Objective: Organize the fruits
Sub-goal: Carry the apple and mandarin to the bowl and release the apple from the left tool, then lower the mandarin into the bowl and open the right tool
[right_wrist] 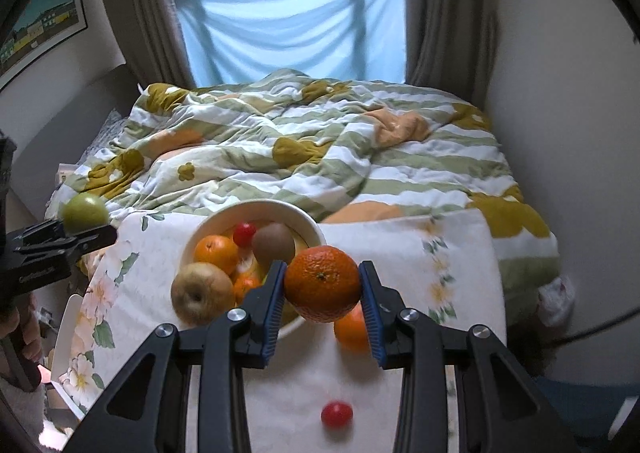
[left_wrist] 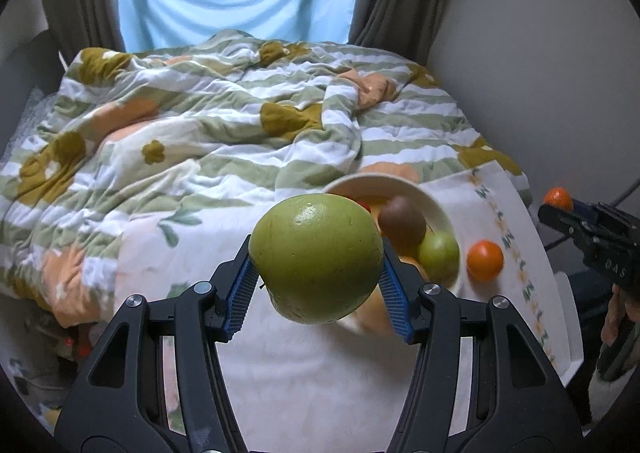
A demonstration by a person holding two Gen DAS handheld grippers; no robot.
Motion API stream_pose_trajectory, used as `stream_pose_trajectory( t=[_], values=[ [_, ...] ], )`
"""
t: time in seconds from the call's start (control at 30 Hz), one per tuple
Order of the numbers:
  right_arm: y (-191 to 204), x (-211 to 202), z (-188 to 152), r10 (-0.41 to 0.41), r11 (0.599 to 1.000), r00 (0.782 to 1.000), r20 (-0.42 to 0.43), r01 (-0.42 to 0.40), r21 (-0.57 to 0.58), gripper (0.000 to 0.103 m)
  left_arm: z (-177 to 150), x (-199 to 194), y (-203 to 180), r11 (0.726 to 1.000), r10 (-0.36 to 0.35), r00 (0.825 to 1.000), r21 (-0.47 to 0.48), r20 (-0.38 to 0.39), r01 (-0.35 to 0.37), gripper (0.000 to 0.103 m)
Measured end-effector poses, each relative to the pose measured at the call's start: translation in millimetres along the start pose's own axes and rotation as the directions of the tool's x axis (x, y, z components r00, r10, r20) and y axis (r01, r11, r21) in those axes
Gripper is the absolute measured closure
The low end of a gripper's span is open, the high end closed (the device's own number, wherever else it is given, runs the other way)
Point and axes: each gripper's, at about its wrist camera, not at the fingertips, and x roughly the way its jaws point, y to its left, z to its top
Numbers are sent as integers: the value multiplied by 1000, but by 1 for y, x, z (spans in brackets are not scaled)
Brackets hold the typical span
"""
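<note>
My left gripper [left_wrist: 317,273] is shut on a large green apple [left_wrist: 316,249], held above the floral tablecloth [left_wrist: 296,373] just left of the cream bowl [left_wrist: 438,205]. My right gripper [right_wrist: 323,293] is shut on an orange [right_wrist: 322,281], held near the bowl's [right_wrist: 256,209] right side. In the bowl lie an orange [right_wrist: 216,253], a kiwi [right_wrist: 274,243], a small red fruit [right_wrist: 244,233] and a yellowish apple [right_wrist: 202,295]. A second orange [right_wrist: 350,331] and another small red fruit [right_wrist: 337,415] rest on the cloth. Each gripper shows at the edge of the other's view.
A bed with a rumpled striped floral quilt [right_wrist: 320,157] lies right behind the table. A wall [right_wrist: 560,113] stands close on the right, and curtains and a window are at the back. A person's hand [right_wrist: 24,333] grips the left tool's handle.
</note>
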Motion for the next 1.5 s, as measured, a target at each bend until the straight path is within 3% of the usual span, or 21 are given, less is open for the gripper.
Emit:
stream_pose_trajectory(
  t=[0.23,0.53,1.1,1.13,1.17,1.23,1.5],
  values=[
    [-8,45,22,35,999,998,-43,-36,-26,70,25,61,0,1000,-12,998,-22,-66,11,40],
    [-20,84,33,56,998,995,-86,-59,-31,70,34,119,-8,1000,-27,988,-2,-155,27,40],
    [-22,111,32,108,993,986,-124,-112,-27,70,29,153,-20,998,4,971,56,-237,10,38],
    [-22,110,32,109,993,986,-124,-113,-27,70,30,152,-20,998,5,972,57,-235,9,32],
    [-22,110,32,109,993,986,-123,-113,-26,70,31,151,-21,998,9,974,60,-228,4,15],
    [-22,110,33,109,993,987,-120,-113,-23,70,34,146,-20,998,5,978,57,-207,7,0],
    [-20,105,39,113,993,988,-108,-117,-29,70,38,120,-12,999,20,986,38,-166,-14,0]
  ],
)
